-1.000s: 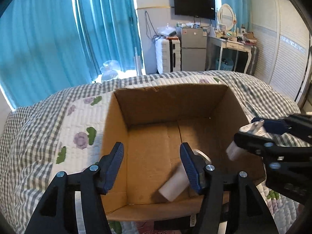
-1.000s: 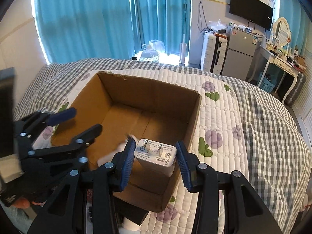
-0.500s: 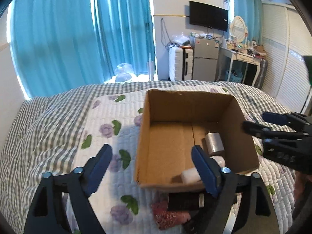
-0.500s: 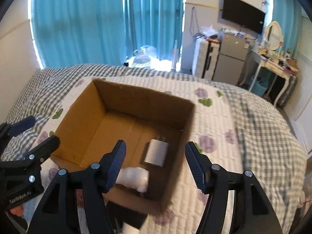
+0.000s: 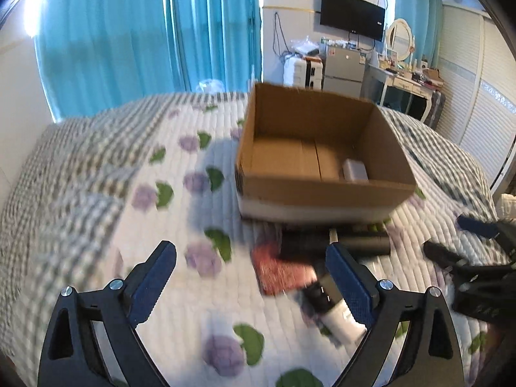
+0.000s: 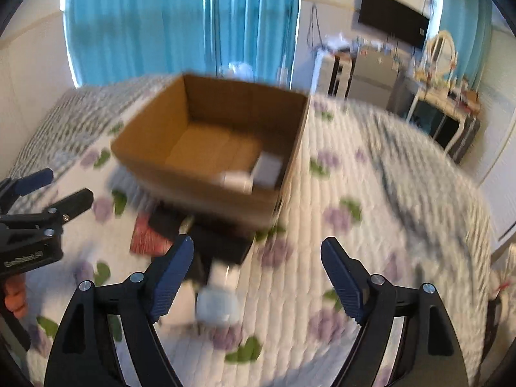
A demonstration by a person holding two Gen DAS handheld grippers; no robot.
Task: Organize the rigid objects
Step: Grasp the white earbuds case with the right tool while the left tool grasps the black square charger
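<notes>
An open cardboard box [image 5: 322, 190] [image 6: 206, 187] stands on the quilted bed. Inside it lie a white charger [image 5: 354, 170] [image 6: 267, 167] and a white cylinder [image 6: 235, 180]. In front of the box lie a red item [image 5: 280, 269] [image 6: 146, 235], black items [image 5: 335, 242] [image 6: 219, 242] and a black-and-white bottle [image 5: 335, 316] [image 6: 217, 303]. My left gripper [image 5: 254, 279] is open and empty, held back above the quilt. My right gripper [image 6: 258, 277] is open and empty; it also shows in the left wrist view [image 5: 451, 242].
The floral and checked quilt [image 5: 113, 193] spreads left and right of the box. Blue curtains [image 5: 145, 32], a suitcase, a small fridge [image 5: 343, 71] and a dressing table [image 5: 409, 87] stand beyond the bed. Wardrobe doors are at the right.
My right gripper let the white charger go into the box. Both grippers pulled back and away from the box, open, and the items in front of it came into view.
</notes>
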